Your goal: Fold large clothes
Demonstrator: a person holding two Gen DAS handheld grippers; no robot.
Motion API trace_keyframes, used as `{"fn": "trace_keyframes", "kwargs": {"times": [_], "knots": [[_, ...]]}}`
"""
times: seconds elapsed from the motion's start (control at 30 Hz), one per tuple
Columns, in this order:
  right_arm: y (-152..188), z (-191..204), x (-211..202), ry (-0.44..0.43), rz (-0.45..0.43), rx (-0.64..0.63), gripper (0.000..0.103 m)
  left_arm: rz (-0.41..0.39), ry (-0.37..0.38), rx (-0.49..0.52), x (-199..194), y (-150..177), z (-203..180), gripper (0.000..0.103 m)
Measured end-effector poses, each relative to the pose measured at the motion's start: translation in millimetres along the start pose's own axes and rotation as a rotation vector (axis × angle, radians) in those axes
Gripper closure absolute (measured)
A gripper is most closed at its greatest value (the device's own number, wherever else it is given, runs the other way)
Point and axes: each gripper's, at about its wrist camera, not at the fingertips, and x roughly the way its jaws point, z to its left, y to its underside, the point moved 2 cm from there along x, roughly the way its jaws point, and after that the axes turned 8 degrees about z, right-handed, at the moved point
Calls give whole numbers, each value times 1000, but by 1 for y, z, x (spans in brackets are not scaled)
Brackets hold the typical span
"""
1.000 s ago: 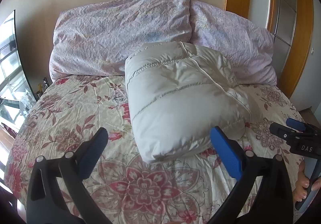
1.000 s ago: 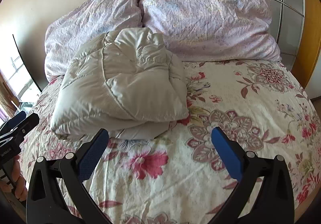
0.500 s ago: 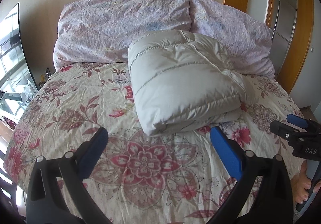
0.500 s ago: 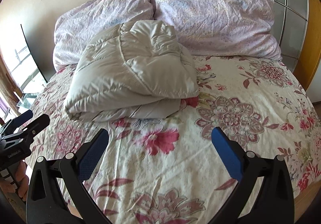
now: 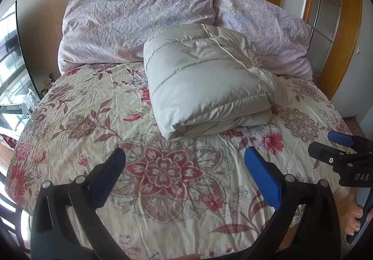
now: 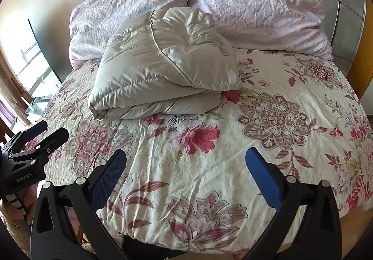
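Folded jacket [image 5: 205,78] on floral bed [image 5: 98,106]; pillows [image 5: 130,27] behind

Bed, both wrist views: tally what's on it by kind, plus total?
Folded grey puffer jacket: 1
Lilac pillows: 2, one on the left, one on the right
Floral bedspread: 1
Total: 4
Neither the left gripper nor the right gripper touches any of them; both are open.
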Motion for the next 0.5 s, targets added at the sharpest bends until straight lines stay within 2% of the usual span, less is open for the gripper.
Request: {"fn": "trace_keyframes", "kwargs": {"times": [0.5], "knots": [[4, 4, -7, 3, 49, 9, 1, 39, -11, 9, -7, 4, -1, 2]]}}
